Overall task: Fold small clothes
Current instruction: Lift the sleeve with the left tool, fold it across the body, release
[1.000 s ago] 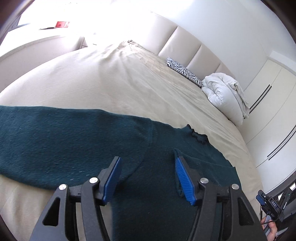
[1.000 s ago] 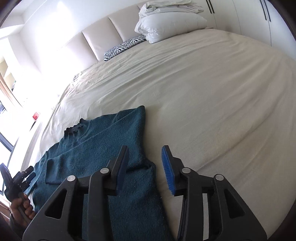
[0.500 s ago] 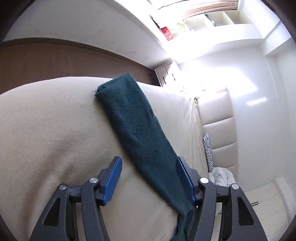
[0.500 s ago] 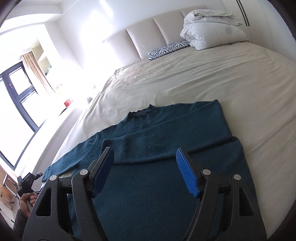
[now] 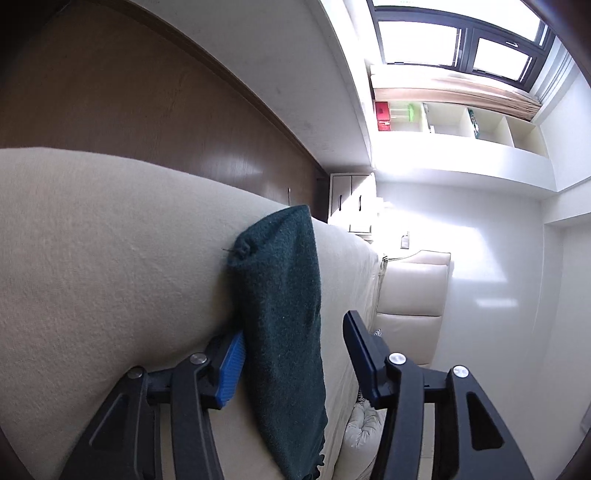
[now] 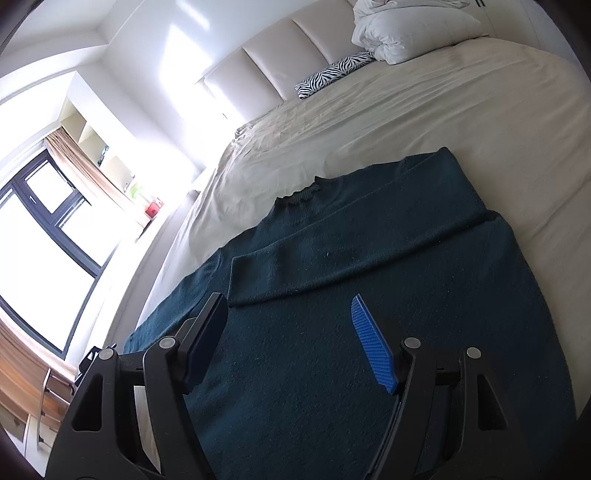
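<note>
Your teal sweater lies flat on the near part of the beige bed, one sleeve between your left gripper's wide fingers. Your right gripper hovers wide over its body. Zebra pillow and white duvet sit far, by the headboard.

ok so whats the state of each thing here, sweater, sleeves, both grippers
dark teal knit sweater: flat on the beige bed
one sleeve: folded across the body
other sleeve: unfolded, lying between the open fingers
left gripper: open
right gripper: open, empty, over the sweater
</note>
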Demonstrator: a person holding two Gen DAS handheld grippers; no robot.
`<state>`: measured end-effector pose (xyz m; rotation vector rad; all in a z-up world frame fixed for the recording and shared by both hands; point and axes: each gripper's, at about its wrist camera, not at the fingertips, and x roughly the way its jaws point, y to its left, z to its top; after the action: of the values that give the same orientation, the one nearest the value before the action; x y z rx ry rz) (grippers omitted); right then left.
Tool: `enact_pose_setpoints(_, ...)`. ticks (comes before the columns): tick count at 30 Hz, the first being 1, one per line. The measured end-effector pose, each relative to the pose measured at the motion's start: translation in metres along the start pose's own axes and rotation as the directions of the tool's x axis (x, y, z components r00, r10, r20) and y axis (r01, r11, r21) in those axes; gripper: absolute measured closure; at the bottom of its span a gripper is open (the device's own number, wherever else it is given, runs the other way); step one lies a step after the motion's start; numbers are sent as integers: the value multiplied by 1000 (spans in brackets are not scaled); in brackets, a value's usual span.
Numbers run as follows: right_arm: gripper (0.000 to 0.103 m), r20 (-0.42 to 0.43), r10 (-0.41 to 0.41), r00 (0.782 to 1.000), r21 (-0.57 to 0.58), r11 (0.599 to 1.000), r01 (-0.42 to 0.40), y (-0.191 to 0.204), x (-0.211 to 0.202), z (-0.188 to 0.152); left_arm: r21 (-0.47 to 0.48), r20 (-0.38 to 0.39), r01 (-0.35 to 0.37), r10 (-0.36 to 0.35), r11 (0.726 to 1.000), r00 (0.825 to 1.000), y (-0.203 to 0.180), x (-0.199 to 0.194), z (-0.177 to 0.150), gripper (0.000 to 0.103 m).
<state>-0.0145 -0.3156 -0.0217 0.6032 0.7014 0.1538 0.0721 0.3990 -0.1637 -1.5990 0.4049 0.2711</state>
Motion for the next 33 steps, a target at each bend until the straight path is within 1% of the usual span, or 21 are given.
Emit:
enact_pose_setpoints(2, 35, -5, 3, 1000, 5, 1000, -3, -4, -1, -1, 30, -3, -35, 35, 999, 999, -3, 6, 0, 64)
enact_pose_setpoints(3, 37, -9, 7, 1000, 7, 1000, -7, -5, 1, -2, 49, -8, -59, 59, 997, 998, -7, 11, -3, 75)
enact_pose_setpoints(4, 40, -13, 9, 1000, 10, 1000, -9, -6, 2, -3, 77, -12, -79, 80, 994, 997, -11, 15, -4, 81)
enact_pose_setpoints(6, 44, -18, 12, 1000, 22, 1000, -12, -10, 4, -4, 162, -5, -127, 130, 979, 992, -27, 22, -20, 91)
enact_pose_setpoints(7, 45, -18, 16, 1000, 33, 999, -16, -13, 4, -4, 198, -5, -136, 140, 971, 990, -33, 24, -26, 94)
enact_pose_setpoints(9, 45, -15, 15, 1000, 57, 998, -14, -21, 3, -6, 263, -6, -153, 160, 953, 987, -50, 28, -45, 95)
enact_pose_setpoints(12, 45, -14, 3, 1000, 83, 997, -2, -35, 1, -7, 401, 1, -183, 199, 898, 980, -80, 37, -76, 95)
enact_pose_setpoints(13, 45, -11, -1, 1000, 93, 996, 2, -41, 0, -8, 456, -3, -183, 208, 871, 978, -92, 41, -90, 95)
enact_pose_setpoints(15, 45, -4, -8, 1000, 111, 994, 8, -52, -4, -10, 578, 7, -187, 225, 794, 974, -118, 49, -125, 95)
enact_pose_setpoints(17, 45, 4, -19, 1000, 129, 992, 18, -64, -9, -12, 691, 5, -172, 233, 702, 972, -141, 58, -168, 95)
enact_pose_setpoints(18, 45, 8, -24, 1000, 139, 990, 23, -70, -11, -13, 752, 6, -164, 242, 638, 970, -153, 64, -193, 95)
enact_pose_setpoints(20, 45, 17, -30, 999, 160, 987, 26, -82, -16, -15, 863, 4, -133, 258, 488, 966, -174, 79, -247, 95)
enact_pose_setpoints(22, 45, 25, -37, 999, 181, 983, 32, -95, -21, -17, 944, 4, -94, 275, 317, 961, -188, 93, -309, 95)
enact_pose_setpoints(23, 45, 28, -41, 999, 192, 981, 35, -101, -23, -19, 969, 2, -71, 276, 239, 961, -192, 97, -339, 95)
enact_pose_setpoints(26, 45, 41, -49, 998, 225, 974, 39, -118, -30, -23, 1000, -6, 2, 270, 14, 963, -197, 105, -430, 95)
enact_pose_setpoints(27, 45, 44, -52, 998, 238, 970, 40, -125, -31, -24, 998, -7, 22, 266, -55, 964, -196, 108, -459, 95)
enact_pose_setpoints(29, 45, 48, -57, 997, 263, 964, 42, -136, -33, -28, 978, 6, 47, 254, -203, 967, -188, 108, -513, 95)
enact_pose_setpoints(30, 45, 48, -59, 997, 274, 961, 44, -142, -34, -30, 963, 7, 61, 250, -261, 968, -182, 110, -535, 95)
enact_pose_setpoints(31, 45, 48, -61, 997, 285, 957, 45, -147, -35, -31, 948, 8, 71, 247, -310, 969, -175, 112, -554, 95)
enact_pose_setpoints(32, 45, 49, -60, 997, 296, 954, 43, -152, -35, -33, 933, 11, 79, 246, -352, 969, -167, 113, -570, 95)
enact_pose_setpoints(33, 45, 51, -59, 997, 305, 951, 41, -156, -35, -34, 920, 13, 86, 249, -383, 968, -160, 115, -585, 95)
